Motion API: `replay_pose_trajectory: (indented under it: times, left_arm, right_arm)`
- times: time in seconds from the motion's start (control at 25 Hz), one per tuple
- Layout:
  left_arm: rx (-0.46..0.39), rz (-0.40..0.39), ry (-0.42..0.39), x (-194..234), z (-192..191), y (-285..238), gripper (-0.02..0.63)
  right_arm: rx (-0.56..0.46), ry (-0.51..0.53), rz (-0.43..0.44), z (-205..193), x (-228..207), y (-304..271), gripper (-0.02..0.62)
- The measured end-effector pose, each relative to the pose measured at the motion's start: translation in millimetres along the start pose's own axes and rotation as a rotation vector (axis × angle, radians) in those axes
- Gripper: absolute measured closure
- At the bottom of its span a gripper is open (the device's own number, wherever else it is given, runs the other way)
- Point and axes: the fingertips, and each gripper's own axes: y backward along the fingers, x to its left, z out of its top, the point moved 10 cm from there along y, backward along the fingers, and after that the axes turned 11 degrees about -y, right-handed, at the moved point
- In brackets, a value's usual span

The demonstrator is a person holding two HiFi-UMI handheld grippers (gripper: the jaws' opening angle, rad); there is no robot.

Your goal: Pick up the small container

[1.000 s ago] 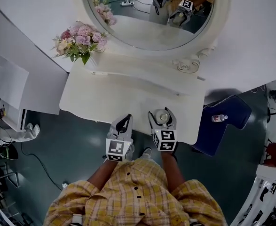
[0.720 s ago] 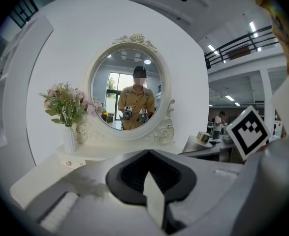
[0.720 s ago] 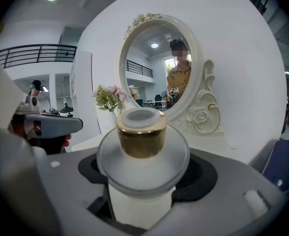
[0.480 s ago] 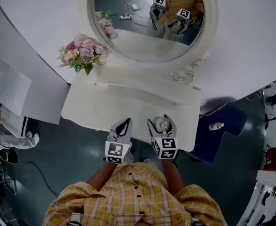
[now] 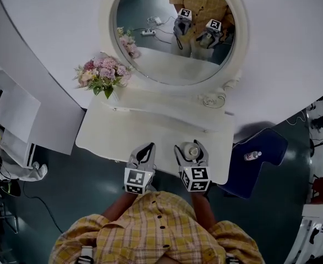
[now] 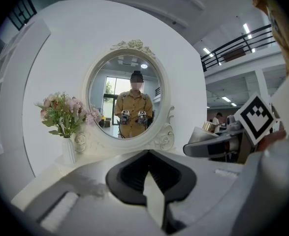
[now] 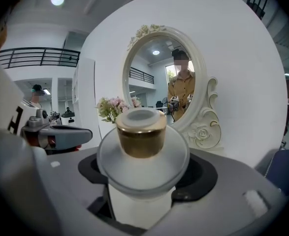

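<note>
The small container [image 7: 142,146] is a frosted round jar with a gold cap. It sits upright between the jaws of my right gripper [image 7: 144,176], which is shut on its body. In the head view the small container [image 5: 191,150] and right gripper [image 5: 192,147] are over the front right part of the white dressing table [image 5: 128,128]. Whether the jar rests on the top or hangs above it cannot be told. My left gripper [image 5: 145,150] is just to the left at the table's front edge. Seen in its own view, the left gripper [image 6: 151,176] is shut with nothing in it.
An oval mirror [image 5: 172,43] in a carved white frame stands at the back of the table. A vase of pink flowers [image 5: 103,76] is at the back left. A dark blue seat [image 5: 260,147] with a small bottle [image 5: 252,155] on it stands right of the table.
Both grippers stay at the table's front edge, the right one still holding the jar. The head view has tilted up a little, so more of the mirror shows.
</note>
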Motion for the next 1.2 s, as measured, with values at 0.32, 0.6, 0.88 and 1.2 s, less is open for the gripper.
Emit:
replay_pose_trajectory:
  times: [0.32, 0.6, 0.88, 1.2]
  left_arm:
    - [-0.017, -0.008, -0.018, 14.5, 4.6, -3.7, 0.606]
    - [-0.03, -0.02, -0.021, 23.7, 4.5, -7.5, 0.606]
    - [-0.04, -0.039, -0.023, 28.2, 4.0, -8.7, 0.606]
    - [-0.042, -0.047, -0.023, 34.8, 0.1, -7.1, 0.606]
  right_arm:
    - [-0.029, 0.002, -0.035, 8.2, 5.4, 0.9, 0.255]
    - [-0.05, -0.013, -0.055, 8.5, 5.9, 0.7, 0.255]
    - [-0.06, -0.019, -0.074, 8.2, 6.0, 0.7, 0.255]
    - [-0.065, -0.025, -0.084, 3.7, 11.0, -1.4, 0.255]
